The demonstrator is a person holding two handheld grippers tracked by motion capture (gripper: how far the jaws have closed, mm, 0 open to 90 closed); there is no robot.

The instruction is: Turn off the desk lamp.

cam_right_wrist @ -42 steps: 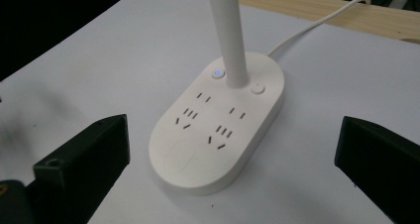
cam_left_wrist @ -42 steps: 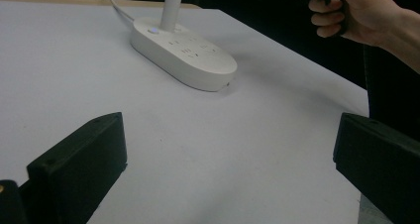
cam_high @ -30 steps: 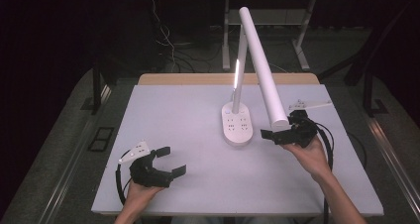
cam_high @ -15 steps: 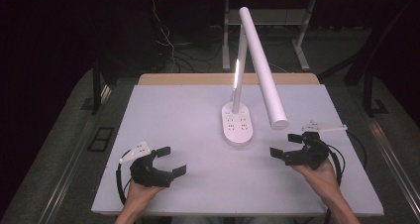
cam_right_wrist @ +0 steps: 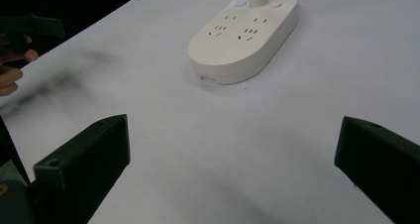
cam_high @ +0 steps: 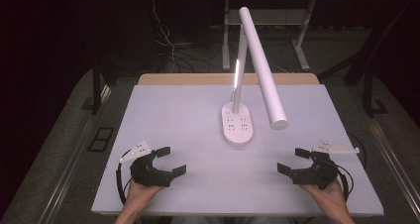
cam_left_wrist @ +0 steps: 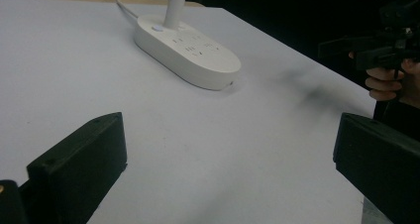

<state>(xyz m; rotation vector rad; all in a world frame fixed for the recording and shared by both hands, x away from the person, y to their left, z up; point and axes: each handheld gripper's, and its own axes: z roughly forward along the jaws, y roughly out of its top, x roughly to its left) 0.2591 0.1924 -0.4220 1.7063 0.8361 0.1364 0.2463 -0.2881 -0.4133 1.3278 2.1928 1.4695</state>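
Note:
A white desk lamp stands mid-table: its oval base (cam_high: 237, 128) carries sockets and buttons, and a thin upright stem holds a long tube head (cam_high: 262, 70) slanting down to the right. My left gripper (cam_high: 172, 160) rests open at the front left with nothing between its jaws. My right gripper (cam_high: 292, 160) rests open at the front right, also holding nothing. The left gripper view looks across bare table at the base (cam_left_wrist: 188, 48), with the left gripper (cam_left_wrist: 228, 169) open wide. In the right gripper view the base (cam_right_wrist: 245, 33) lies beyond the open right gripper (cam_right_wrist: 228, 164).
The pale mat on the table (cam_high: 173, 115) has a wooden strip along its far edge. The lamp's cord (cam_left_wrist: 119, 1) runs off the back. Dark floor with cables and desk legs (cam_high: 225, 35) lies beyond. The other hand's gripper (cam_left_wrist: 391, 40) is at the left gripper view's right edge.
My right gripper has drawn back from beside the tip of the lamp head to the front right of the table. The left gripper and lamp have stayed put.

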